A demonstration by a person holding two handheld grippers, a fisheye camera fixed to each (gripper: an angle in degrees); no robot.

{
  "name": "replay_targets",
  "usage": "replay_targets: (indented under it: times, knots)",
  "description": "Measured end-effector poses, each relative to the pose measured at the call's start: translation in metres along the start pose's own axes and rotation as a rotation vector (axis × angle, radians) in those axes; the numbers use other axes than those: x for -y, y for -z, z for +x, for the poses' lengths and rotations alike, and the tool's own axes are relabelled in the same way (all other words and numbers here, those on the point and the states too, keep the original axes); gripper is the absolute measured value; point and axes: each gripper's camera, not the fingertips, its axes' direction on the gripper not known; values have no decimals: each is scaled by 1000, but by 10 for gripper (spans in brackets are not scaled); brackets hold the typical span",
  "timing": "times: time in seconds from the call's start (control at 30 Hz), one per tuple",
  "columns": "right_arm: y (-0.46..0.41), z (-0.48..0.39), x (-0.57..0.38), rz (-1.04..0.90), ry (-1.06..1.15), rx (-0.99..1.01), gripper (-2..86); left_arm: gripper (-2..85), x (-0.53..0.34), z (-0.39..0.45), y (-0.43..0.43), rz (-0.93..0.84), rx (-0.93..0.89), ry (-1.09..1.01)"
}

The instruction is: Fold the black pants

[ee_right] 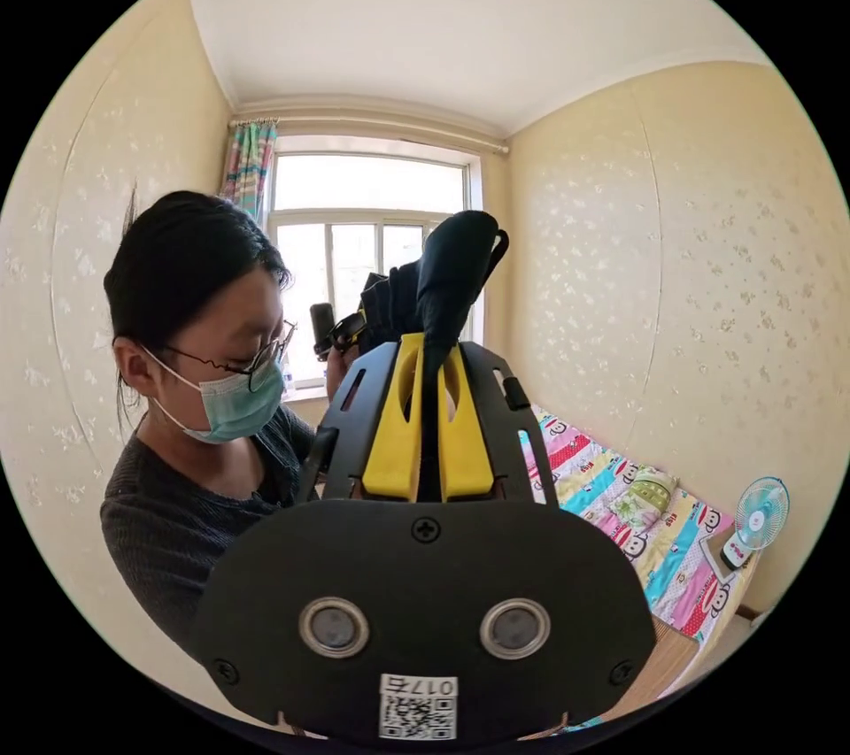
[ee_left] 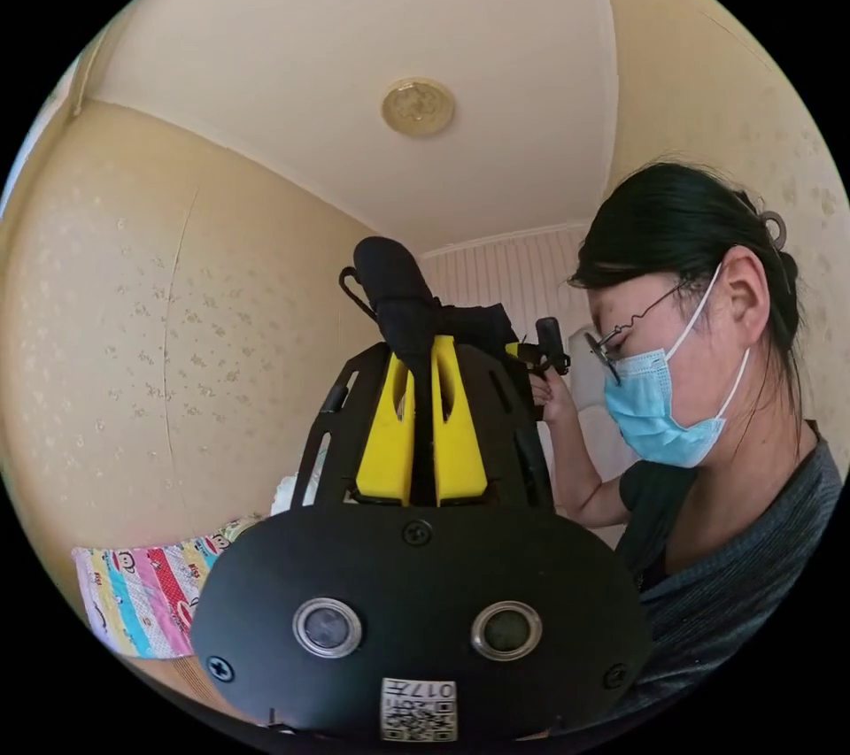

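My left tongs (ee_left: 423,374) and right tongs (ee_right: 427,374) each clamp black pants (ee_left: 398,295) fabric at frame centre, raised toward the ceiling (ee_left: 354,38).

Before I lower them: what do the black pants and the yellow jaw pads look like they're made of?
Black pants: soft matte woven or knit cloth, probably; it bunches and droops over the left gripper with no shine. A belt loop sticks out in the right gripper view. Yellow pads: smooth, rigid moulded plastic by their even colour and clean slots, possibly printed.
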Motion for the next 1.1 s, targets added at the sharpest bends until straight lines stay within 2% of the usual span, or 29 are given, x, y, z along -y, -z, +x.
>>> replay_targets:
  times: [0.1,0.17,0.23,0.27,0.4,0.47,0.53,0.6,0.67,0.73,0.8,0.87,0.97,1.1]
  knots:
    - [0,65,6,-61,-46,-21,7,-4,-4,-35,-43,-29,55,67]
    - [-8,120,-1,-109,-106,-58,7,-3,-28,-85,-91,-75,71,201]
    - [-30,214,-14,-200,-234,-123,8,-1,-56,-138,-139,-117,84,349]
    - [-37,242,-17,-230,-268,-136,8,1,-74,-177,-176,-173,123,425]
    - [-111,451,-50,-411,-362,-306,11,21,-132,-327,-306,-410,255,589]
    - [-149,539,-75,-487,-413,-349,14,52,-192,-442,-380,-512,295,754]
    - [-175,633,-128,-540,-583,-355,19,62,-245,-507,-414,-592,416,833]
    - [-185,673,-174,-618,-639,-397,21,64,-304,-551,-435,-756,543,845]
    - [-191,695,-226,-718,-691,-415,23,65,-394,-580,-447,-1053,605,827]
    - [-191,696,-304,-777,-737,-274,27,65,-464,-579,-436,-1188,585,805]
    - [-187,687,-372,-841,-828,-158,30,66,-540,-566,-416,-1314,515,839]
    - [-178,669,-436,-899,-939,-64,34,78,-637,-536,-386,-1480,371,962]
    - [-152,630,-521,-895,-1171,67,42,87,-721,-488,-351,-1527,215,1152]
    - [-118,575,-578,-847,-1440,137,56,102,-778,-446,-343,-1582,133,1229]
